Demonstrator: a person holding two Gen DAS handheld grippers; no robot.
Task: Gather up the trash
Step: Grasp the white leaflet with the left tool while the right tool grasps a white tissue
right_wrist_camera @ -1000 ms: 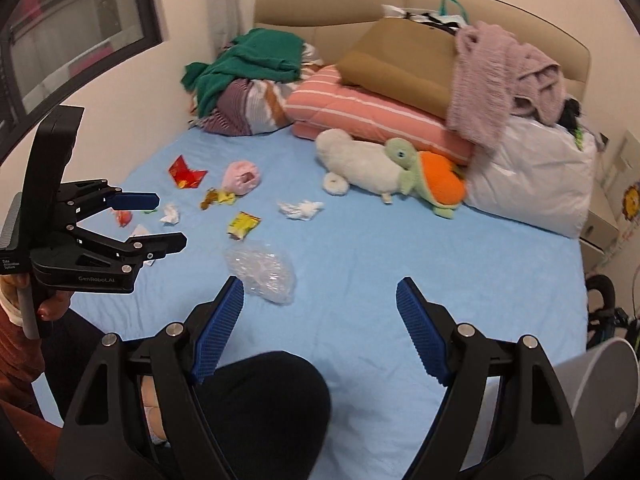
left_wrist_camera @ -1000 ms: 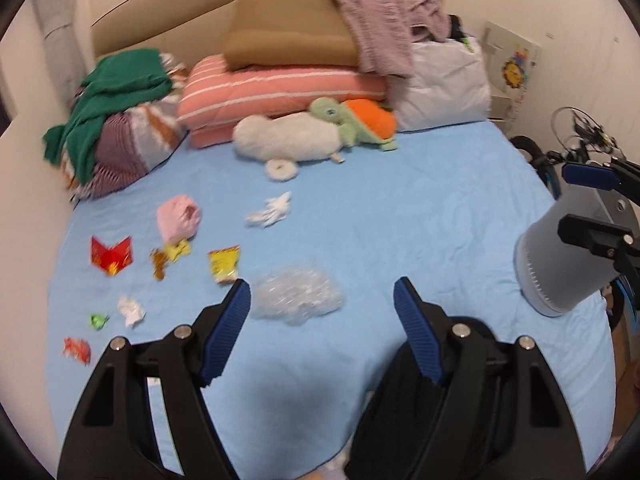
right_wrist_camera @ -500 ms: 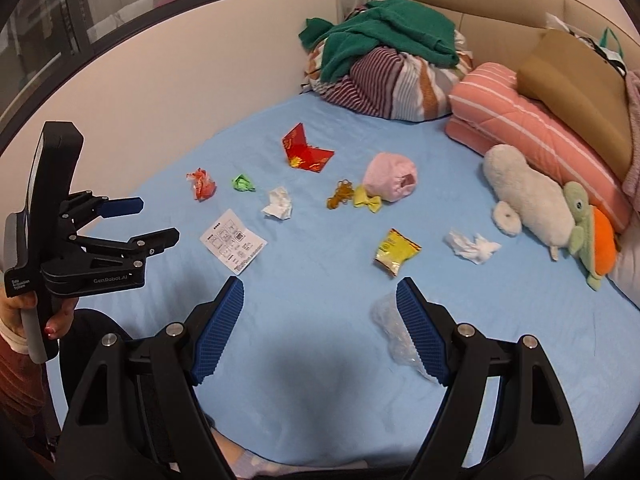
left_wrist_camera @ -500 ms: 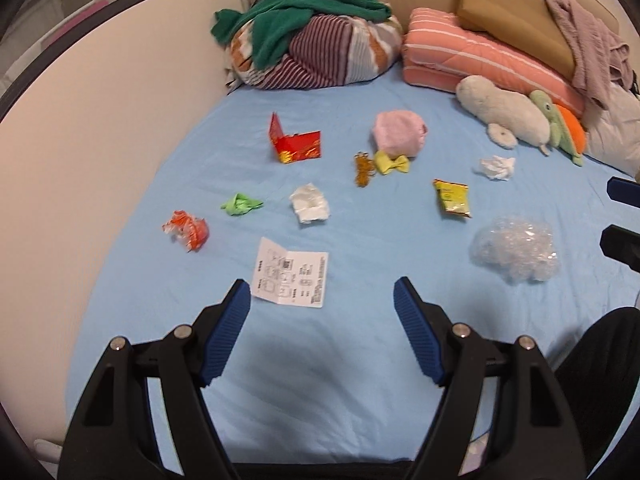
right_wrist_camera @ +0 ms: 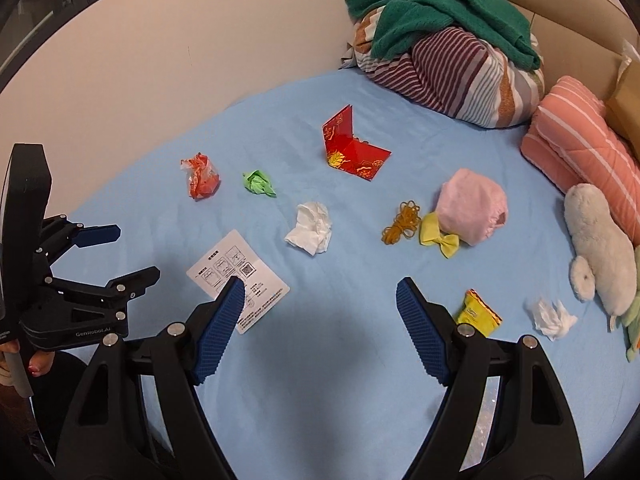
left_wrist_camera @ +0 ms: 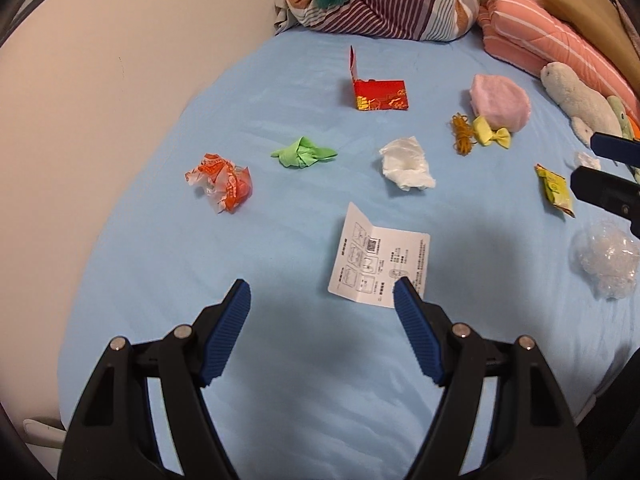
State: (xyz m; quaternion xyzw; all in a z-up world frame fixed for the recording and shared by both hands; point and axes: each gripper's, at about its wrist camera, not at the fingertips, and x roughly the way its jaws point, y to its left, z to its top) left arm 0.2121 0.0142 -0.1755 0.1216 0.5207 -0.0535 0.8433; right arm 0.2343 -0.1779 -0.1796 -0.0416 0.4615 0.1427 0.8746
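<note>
The bed sheet (left_wrist_camera: 280, 92) is plain light blue. On it, around the white leaflet (left_wrist_camera: 380, 264) printed in black: a red envelope (left_wrist_camera: 380, 94) with gold motifs beyond, an orange-and-white wrapper (left_wrist_camera: 222, 180) (crumpled) left, a green scrap (left_wrist_camera: 302, 153), a white tissue (left_wrist_camera: 406, 164), a yellow packet (left_wrist_camera: 556, 188) right.

A bed (right_wrist_camera: 360, 400) covered with a light blue sheet is seen against a cream wall (right_wrist_camera: 180, 60). At its head, a striped bundle (right_wrist_camera: 460, 76) is topped by a green towel (right_wrist_camera: 440, 12). Beside it a pink striped pillow (right_wrist_camera: 580, 148) is laid, and a white plush toy (right_wrist_camera: 600, 248) is set just in front of the pillow. A brown cushion (left_wrist_camera: 580, 12) is propped on the pillow.
</note>
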